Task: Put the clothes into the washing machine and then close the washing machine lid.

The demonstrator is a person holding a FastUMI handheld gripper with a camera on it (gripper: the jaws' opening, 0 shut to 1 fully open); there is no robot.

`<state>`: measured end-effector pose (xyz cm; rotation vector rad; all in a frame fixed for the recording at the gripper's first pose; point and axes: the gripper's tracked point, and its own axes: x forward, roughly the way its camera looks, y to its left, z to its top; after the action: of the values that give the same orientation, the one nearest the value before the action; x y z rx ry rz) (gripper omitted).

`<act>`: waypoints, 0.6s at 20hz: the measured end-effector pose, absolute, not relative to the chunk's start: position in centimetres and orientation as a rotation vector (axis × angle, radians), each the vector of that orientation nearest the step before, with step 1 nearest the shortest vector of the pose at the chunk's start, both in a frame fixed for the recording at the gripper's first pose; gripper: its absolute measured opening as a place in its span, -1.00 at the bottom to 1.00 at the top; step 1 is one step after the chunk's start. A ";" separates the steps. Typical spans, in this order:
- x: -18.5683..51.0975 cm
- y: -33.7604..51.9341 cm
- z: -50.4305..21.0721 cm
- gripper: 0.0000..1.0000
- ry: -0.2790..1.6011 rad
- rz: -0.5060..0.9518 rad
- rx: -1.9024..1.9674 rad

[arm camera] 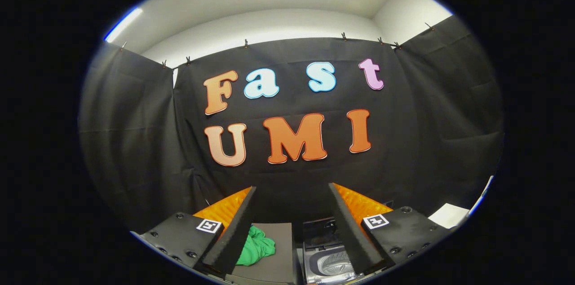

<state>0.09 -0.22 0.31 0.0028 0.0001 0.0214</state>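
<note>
Hanging high above the scene, the gripper (292, 193) has its fingers spread wide apart and grasps nothing. Between the fingers and below them, close to the left finger, a green cloth (257, 245) lies crumpled on a grey surface (278, 253). Near the right finger, the washing machine (330, 262) stands with its drum open.

Black cloth (134, 141) hangs as the booth's wall, pinned along its top edge by small clips (246, 44). Above it rise a white wall (269, 22) and ceiling, with a bright light strip (123, 24).
</note>
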 end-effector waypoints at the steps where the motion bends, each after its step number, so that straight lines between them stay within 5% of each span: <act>1: 0.1 -0.3 0.2 0.97 -0.001 0.020 0.006; 12: 0.5 0.0 0.8 0.97 0.001 0.023 -0.025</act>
<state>0.50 0.01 0.79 -0.0251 0.0009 0.0227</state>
